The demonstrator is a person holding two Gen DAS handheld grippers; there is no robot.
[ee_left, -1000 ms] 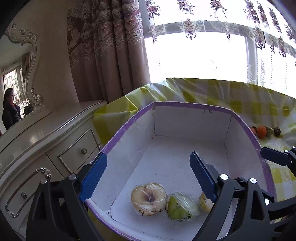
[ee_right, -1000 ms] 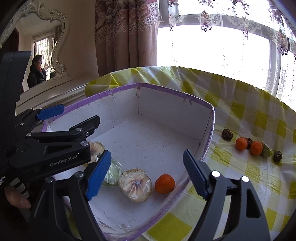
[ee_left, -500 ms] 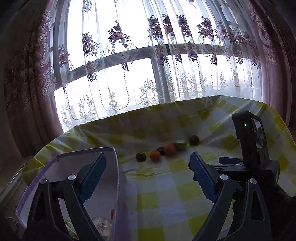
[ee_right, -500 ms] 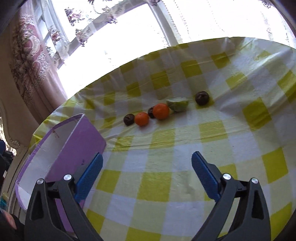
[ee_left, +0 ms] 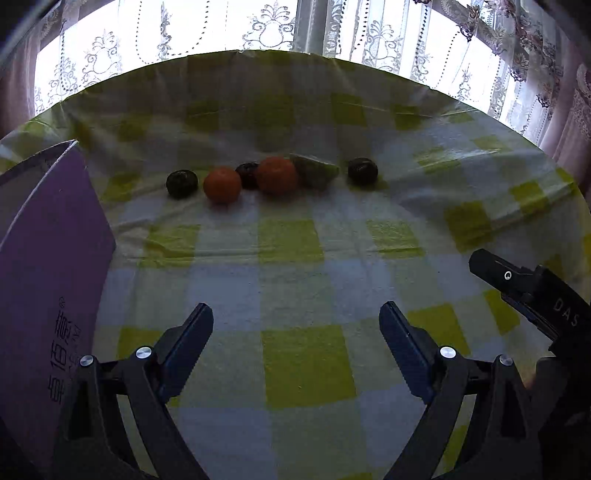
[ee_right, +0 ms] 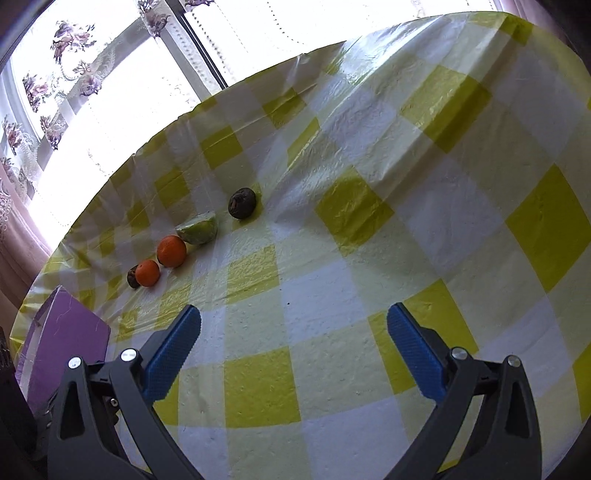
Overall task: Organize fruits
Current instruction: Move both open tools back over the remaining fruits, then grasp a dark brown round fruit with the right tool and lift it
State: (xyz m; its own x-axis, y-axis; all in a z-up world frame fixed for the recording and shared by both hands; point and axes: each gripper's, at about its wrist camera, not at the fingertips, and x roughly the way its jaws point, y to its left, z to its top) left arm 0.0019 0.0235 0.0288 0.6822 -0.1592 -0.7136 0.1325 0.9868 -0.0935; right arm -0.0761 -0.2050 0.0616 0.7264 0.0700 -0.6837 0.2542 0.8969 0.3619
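Note:
A row of fruit lies on the yellow-checked tablecloth (ee_left: 295,288): two small oranges (ee_left: 222,184) (ee_left: 276,175), a green wrapped piece (ee_left: 316,171) and three dark round fruits (ee_left: 181,182) (ee_left: 246,174) (ee_left: 362,170). The right wrist view shows the same row: oranges (ee_right: 147,273) (ee_right: 171,250), green piece (ee_right: 197,231), dark fruit (ee_right: 242,202). My left gripper (ee_left: 295,332) is open and empty, well short of the row. My right gripper (ee_right: 293,334) is open wide, empty, over bare cloth. The purple box (ee_left: 44,258) stands at the left.
The other gripper's black body (ee_left: 532,295) juts in at the right of the left wrist view. Lace curtains and a bright window (ee_left: 258,26) run behind the table's far edge. The box's corner (ee_right: 66,332) sits low left in the right wrist view.
Both grippers swung away from the box interior to the right and tilted down over the tablecloth. The fruit row now lies ahead of them. The right gripper's jaws spread wider.

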